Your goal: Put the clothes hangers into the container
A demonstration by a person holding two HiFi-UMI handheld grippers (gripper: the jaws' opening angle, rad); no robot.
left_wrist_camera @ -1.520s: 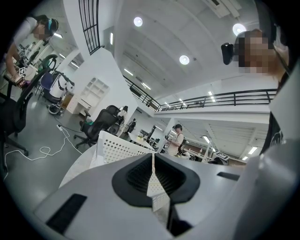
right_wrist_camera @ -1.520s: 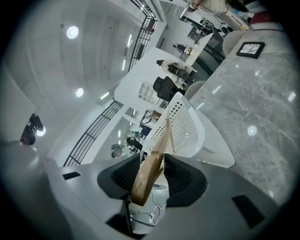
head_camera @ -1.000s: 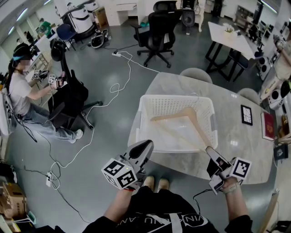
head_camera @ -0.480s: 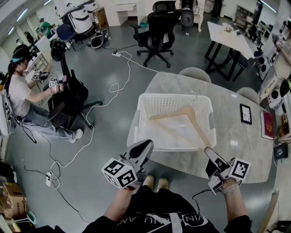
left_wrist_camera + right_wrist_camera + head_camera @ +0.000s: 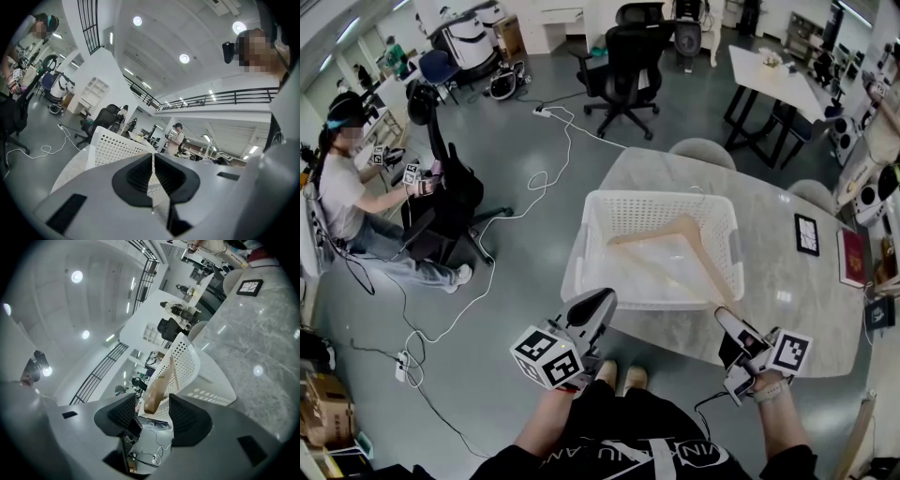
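Wood, pale and bare: the hanger (image 5: pixel 689 246) lies across the white perforated basket (image 5: pixel 581 255), one arm reaching over the near rim to your right gripper (image 5: pixel 724 324). Those jaws have just been opening and stand wide, the arm's tip between them, touching neither pad. The hook (image 5: pixel 701 195) at the far rim is hard to make out. Your left gripper (image 5: pixel 598 306) has its jaws together, empty. The basket sits on a marble table (image 5: pixel 787 309). Lettering on your dark shirt (image 5: pixel 628 457) is cut off, unreadable.
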